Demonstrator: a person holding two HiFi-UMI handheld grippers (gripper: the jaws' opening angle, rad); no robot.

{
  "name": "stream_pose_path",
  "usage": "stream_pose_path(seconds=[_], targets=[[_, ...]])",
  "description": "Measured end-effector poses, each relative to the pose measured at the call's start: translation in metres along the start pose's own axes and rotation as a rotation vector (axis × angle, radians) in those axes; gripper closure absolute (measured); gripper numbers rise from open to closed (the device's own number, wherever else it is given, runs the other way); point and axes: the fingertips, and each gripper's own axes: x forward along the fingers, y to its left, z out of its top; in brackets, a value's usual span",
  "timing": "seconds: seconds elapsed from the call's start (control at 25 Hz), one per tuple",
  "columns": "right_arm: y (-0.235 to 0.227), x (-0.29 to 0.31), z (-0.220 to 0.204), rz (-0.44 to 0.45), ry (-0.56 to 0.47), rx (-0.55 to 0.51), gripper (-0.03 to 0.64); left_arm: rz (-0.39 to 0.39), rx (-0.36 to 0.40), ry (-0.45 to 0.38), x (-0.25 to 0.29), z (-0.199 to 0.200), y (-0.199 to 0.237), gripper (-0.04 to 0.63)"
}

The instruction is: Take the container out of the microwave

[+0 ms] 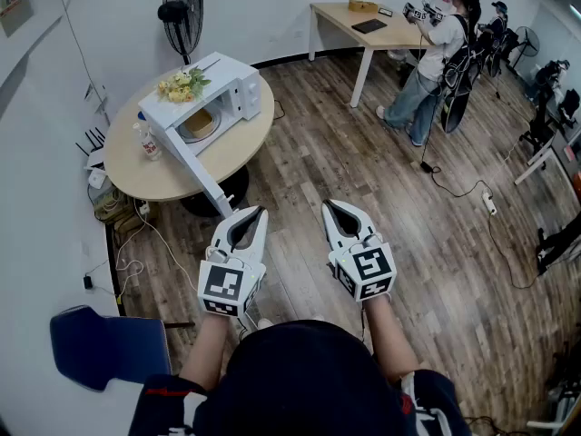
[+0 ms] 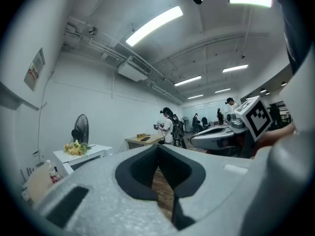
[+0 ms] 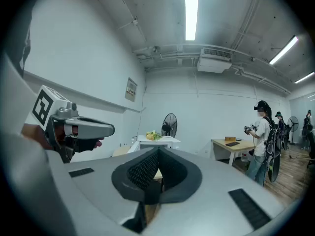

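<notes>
Two hand-held grippers point level across a wood floor [image 1: 363, 171] toward a round table [image 1: 154, 182] near the wall. The left gripper [image 1: 260, 211] and the right gripper [image 1: 328, 205] are side by side, well short of the table. Each has its jaws closed tip to tip with nothing between them. The only markings on them are black-and-white square patterns on their cubes.

A white microwave [image 1: 238, 87] sits on the table with its door [image 1: 195, 163] swung fully open. The door's far edge reaches past the table's rim toward the grippers. The container [image 1: 199, 125], a shallow round dish, lies inside the open cavity. Yellow flowers [image 1: 183, 84] rest on top of the microwave. A small bottle [image 1: 148, 141] stands just beside it near the table's left edge; its label is too small to read. A notice [image 1: 14, 3] on the wall is equally unreadable.

A fan [image 1: 182, 9] stands behind the table and a blue chair [image 1: 109, 345] sits at the lower left. Loose cables [image 1: 136, 243] trail along the wall by the table's foot. The floor between grippers and table lies open. At a far desk [image 1: 363, 21], a person [image 1: 436, 57] stands holding another device, with a power strip [image 1: 489, 203] on the floor nearby.
</notes>
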Motion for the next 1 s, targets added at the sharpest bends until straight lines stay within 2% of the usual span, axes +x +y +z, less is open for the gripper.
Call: stream_pose_path(seconds=[0.24, 0.48, 1.0], targets=[[-0.008, -0.004, -0.004, -0.023, -0.001, 0.028, 0.609, 0.003, -0.004, 0.002, 0.002, 0.001, -0.005, 0.581], [-0.019, -0.009, -0.012, -0.008, 0.011, 0.024, 0.609, 0.020, -0.013, 0.021, 0.011, -0.004, -0.013, 0.581], [-0.076, -0.031, -0.036, 0.033, 0.034, -0.031, 0.609, 0.039, -0.012, 0.039, 0.059, -0.015, -0.069, 0.581]])
